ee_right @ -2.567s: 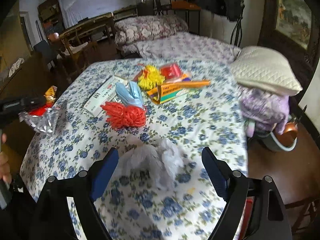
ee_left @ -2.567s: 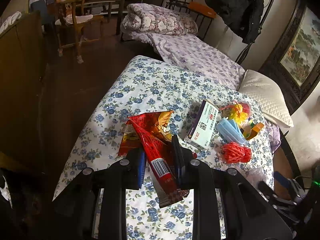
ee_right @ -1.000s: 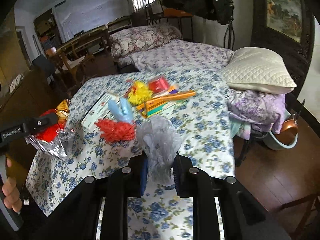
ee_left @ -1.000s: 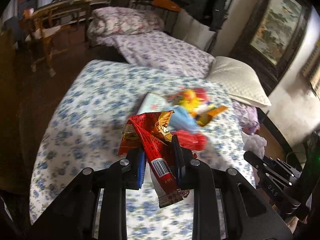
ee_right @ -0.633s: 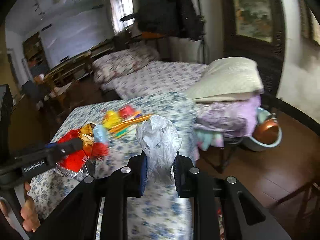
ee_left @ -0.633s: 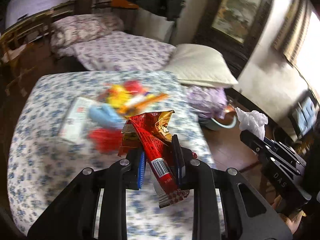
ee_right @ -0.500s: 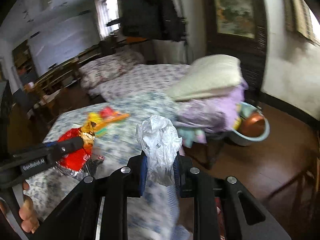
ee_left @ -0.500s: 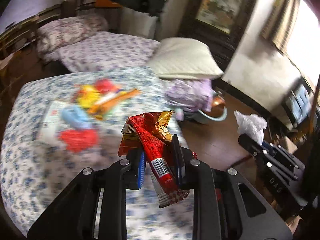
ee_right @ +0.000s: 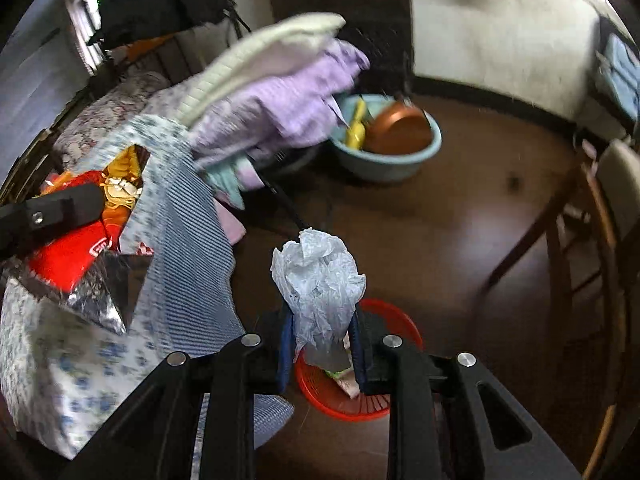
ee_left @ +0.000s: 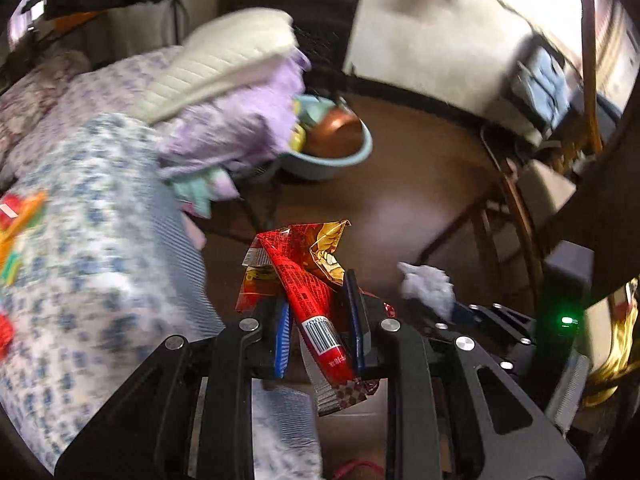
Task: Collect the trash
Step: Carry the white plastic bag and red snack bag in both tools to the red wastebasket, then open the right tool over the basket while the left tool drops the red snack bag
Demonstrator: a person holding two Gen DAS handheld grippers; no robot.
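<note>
My left gripper (ee_left: 318, 320) is shut on a crumpled red and gold snack wrapper (ee_left: 296, 268), which sticks up out of the jaws over the brown floor beside the bed. My right gripper (ee_right: 320, 340) is shut on a crumpled white plastic bag (ee_right: 318, 280). Below it on the floor stands a red mesh basket (ee_right: 360, 406) with some scraps inside. In the left wrist view, the right gripper (ee_left: 452, 312) and its white bag (ee_left: 426, 286) show at the right. In the right wrist view, the left gripper's finger (ee_right: 60, 208) and the wrapper (ee_right: 76, 256) show at the left.
The bed's floral sheet (ee_left: 80, 260) hangs at the left, with a cream pillow (ee_left: 224, 56) on purple bedding (ee_right: 288, 108) behind. A pale blue basin (ee_right: 384, 168) holding a copper pot sits on the floor. A wooden chair (ee_right: 580, 220) stands at the right.
Both grippers have swung away from the trash pile on the bed, rightward and down over the floor. The red basket has come into view. Each still holds its piece.
</note>
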